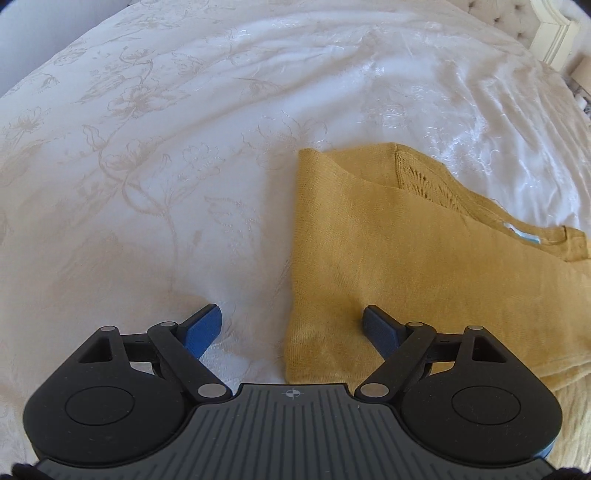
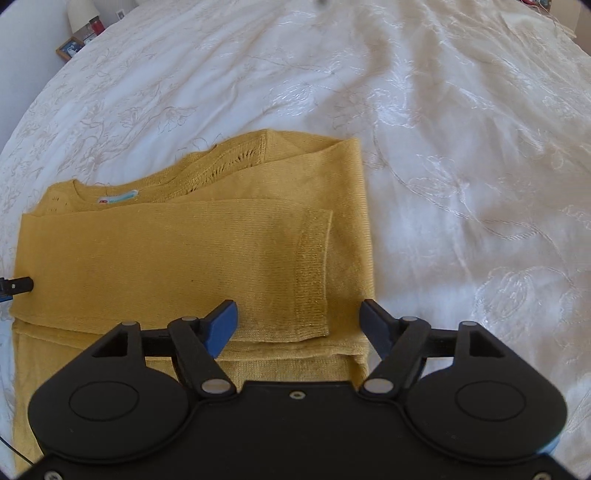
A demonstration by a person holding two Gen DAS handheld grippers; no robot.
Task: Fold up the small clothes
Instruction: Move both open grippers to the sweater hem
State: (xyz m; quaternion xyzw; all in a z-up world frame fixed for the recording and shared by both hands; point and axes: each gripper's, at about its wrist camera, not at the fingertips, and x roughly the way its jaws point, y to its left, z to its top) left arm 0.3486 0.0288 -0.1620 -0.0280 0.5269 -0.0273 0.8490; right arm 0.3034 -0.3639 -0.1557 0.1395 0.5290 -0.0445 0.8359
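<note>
We lose the mustard sweater past the right edge of the left wrist view; its hem runs under the left gripper body. In the right wrist view, the neck label print is too small to read. Framed photo at the top left too small to make out. Lamp cut off by the top edge.

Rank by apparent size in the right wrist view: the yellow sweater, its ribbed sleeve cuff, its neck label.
1. yellow sweater, far the largest.
2. ribbed sleeve cuff.
3. neck label, smallest, though it lies farther from the camera.
</note>
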